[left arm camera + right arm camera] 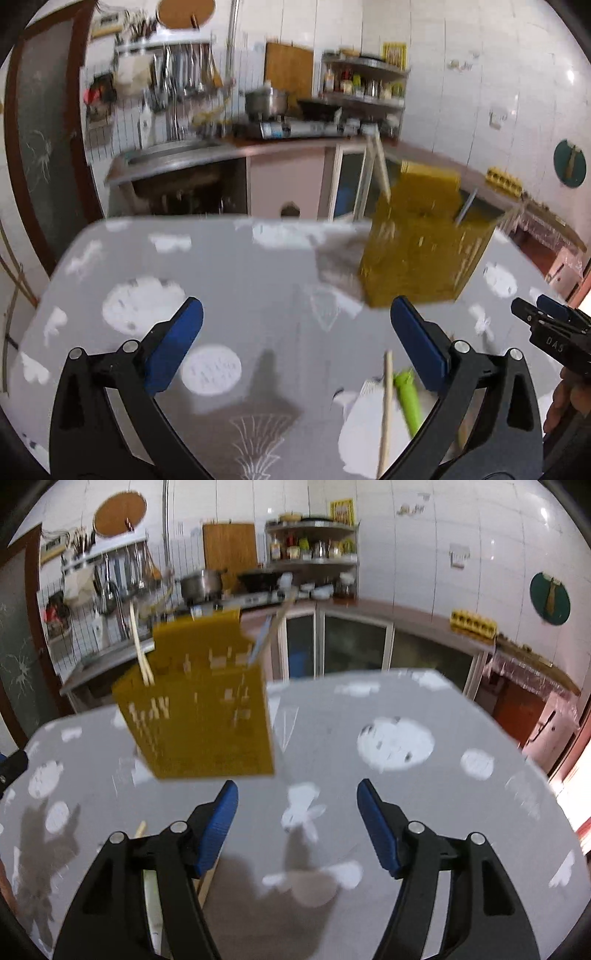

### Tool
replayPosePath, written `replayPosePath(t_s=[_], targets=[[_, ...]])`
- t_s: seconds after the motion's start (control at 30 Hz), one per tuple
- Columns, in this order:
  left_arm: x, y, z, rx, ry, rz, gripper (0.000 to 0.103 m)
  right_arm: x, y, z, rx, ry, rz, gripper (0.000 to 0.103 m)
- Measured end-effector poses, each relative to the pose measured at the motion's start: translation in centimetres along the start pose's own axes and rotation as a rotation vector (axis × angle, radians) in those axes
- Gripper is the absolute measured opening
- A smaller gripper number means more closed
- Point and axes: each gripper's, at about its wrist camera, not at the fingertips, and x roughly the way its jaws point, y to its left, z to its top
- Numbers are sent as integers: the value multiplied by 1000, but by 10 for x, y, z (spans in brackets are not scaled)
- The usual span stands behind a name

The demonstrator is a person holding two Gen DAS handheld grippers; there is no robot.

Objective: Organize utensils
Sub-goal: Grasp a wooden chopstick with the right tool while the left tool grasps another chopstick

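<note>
Both tools open over the table, loose utensils still lying near

The left tool hung over the grey patterned table with its jaws spread wide and nothing between the blue pads. Just beneath its right finger lay the loose utensils: a wooden chopstick and a green-handled utensil, resting flat on the table. Both looked light, stiff and thin, so I judged they would roll or slip easily; a pinch across the middle of the shaft seemed safest. Further right stood the yellow utensil holder, perforated plastic, already carrying a few sticks. It seemed light and likely to tip if knocked. At the far right the right tool also stood open, less widely, holding nothing and touching nothing, with the holder just ahead to its left
</note>
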Motion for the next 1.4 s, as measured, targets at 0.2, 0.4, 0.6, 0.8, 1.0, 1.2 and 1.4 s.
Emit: replayPosePath(t_s=[0.2,0.4,0.6,0.8,1.0,1.2,1.4], targets=[[38,-6,-31,70,105,31,98,28,17,-24,-5,85,10,66],[50,-14,-44,108,156,39,98,43,32,-33,-5,140,19,66],[49,-19,-47,134,163,22,98,50,46,-38,-16,181,14,62],[50,-23,-52,140,193,4,98,51,58,-38,-18,207,-5,30],[50,-23,-55,141,207,-4,98,60,57,-39,22,243,19,26],[51,-31,-57,143,231,-15,98,61,58,-37,-7,229,28,9],[49,-42,-63,174,251,-53,98,59,31,-34,-9,222,1,8]])
